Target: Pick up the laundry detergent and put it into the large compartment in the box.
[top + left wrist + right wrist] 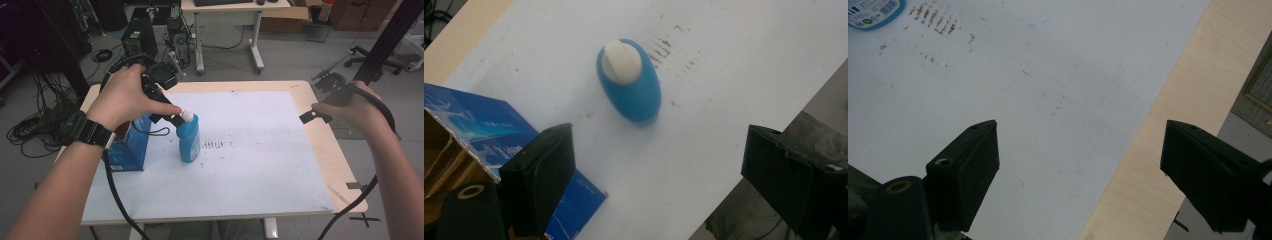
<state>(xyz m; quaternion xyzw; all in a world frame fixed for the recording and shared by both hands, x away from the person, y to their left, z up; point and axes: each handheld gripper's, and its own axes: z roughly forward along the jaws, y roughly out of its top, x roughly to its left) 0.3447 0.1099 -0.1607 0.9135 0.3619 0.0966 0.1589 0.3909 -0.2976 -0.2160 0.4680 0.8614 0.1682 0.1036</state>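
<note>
A blue bottle [189, 141] with a white cap [187, 115] stands upright on the white board [250, 165], left of its middle. My left gripper [175, 118] hovers just left of and above the cap. In the left gripper view I look down on the bottle [634, 92] and its cap [621, 61]. It lies beyond my left gripper [659, 170], whose jaws stand wide apart with nothing between them. My right gripper [312, 116] hangs over the board's right edge. In its own view the right gripper [1080, 170] is open and empty.
An open blue carton [128, 147] stands at the board's left edge, close to the bottle; the carton [484, 130] sits by my left jaw. Brown smudges [213, 144] mark the board. A strip of wooden table [330, 150] borders the board on the right. Cables and desks lie beyond.
</note>
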